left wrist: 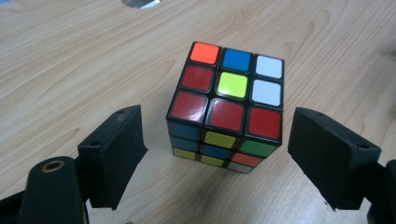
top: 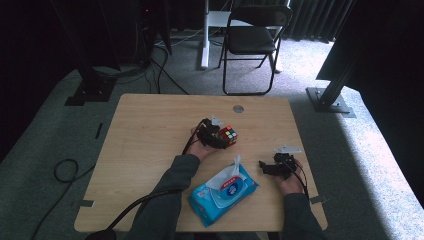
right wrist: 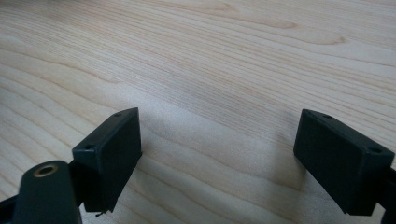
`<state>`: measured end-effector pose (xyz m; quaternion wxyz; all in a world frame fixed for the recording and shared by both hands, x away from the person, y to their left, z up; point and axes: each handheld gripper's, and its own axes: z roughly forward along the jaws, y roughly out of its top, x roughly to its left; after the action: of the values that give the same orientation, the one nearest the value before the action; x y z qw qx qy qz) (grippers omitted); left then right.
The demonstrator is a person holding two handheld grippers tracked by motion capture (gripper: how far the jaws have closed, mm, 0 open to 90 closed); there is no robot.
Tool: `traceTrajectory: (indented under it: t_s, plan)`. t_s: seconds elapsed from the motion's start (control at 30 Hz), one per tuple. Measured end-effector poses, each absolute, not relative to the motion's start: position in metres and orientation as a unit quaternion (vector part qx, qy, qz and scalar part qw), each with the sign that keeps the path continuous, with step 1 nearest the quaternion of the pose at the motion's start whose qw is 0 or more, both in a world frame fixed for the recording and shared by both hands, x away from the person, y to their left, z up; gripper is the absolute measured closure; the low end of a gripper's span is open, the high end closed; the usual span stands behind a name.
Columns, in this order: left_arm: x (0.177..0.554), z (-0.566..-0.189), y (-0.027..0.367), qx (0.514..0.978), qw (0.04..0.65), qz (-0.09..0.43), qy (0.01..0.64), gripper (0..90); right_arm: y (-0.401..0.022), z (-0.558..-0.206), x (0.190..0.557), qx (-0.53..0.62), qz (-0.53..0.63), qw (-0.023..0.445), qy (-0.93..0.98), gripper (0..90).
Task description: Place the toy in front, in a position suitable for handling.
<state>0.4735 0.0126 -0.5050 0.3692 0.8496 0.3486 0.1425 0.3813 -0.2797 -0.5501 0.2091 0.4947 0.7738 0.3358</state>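
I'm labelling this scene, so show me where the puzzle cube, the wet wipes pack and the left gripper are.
puzzle cube (left wrist: pixel 232 85), left gripper view, yellow-green centre sticker of its top face.
wet wipes pack (top: pixel 210 204), high view, blue wrapper near its front end.
left gripper (left wrist: pixel 217 154), left gripper view, midway between its open jaws.

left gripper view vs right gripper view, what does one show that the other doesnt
The left gripper view has the puzzle cube standing on the table between the left gripper and its wide-open jaws, which do not touch it, plus a round metal disc at the top edge. The right gripper view has the right gripper, jaws open over bare wood. Both share the light wooden table and a pair of black jaws.
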Motion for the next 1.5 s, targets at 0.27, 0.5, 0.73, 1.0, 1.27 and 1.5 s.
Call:
traceTrajectory:
  t_s: [0.27,0.5,0.73,1.0,1.27,1.5]
  plan:
    - [0.479,-0.515,0.009,0.854,0.357,0.135,0.353,18.8,-0.28,-0.55,0.381,0.494,0.336,0.209,0.774,14.7]
    - [0.481,-0.519,0.007,0.853,0.36,0.134,0.353,18.7,-0.28,-0.55,0.381,0.494,0.336,0.209,0.774,14.7]
    - [0.484,-0.52,0.004,0.854,0.36,0.141,0.348,18.8,-0.28,-0.55,0.381,0.495,0.336,0.209,0.774,14.7]
    - [0.487,-0.522,-0.001,0.86,0.352,0.138,0.344,20.6,-0.28,-0.55,0.381,0.494,0.336,0.209,0.774,14.7]
    - [0.485,-0.522,-0.002,0.864,0.346,0.131,0.341,33.5,-0.28,-0.55,0.381,0.495,0.336,0.209,0.774,14.7]
    - [0.485,-0.521,-0.001,0.864,0.343,0.133,0.343,34.0,-0.28,-0.55,0.381,0.494,0.336,0.209,0.774,14.7]
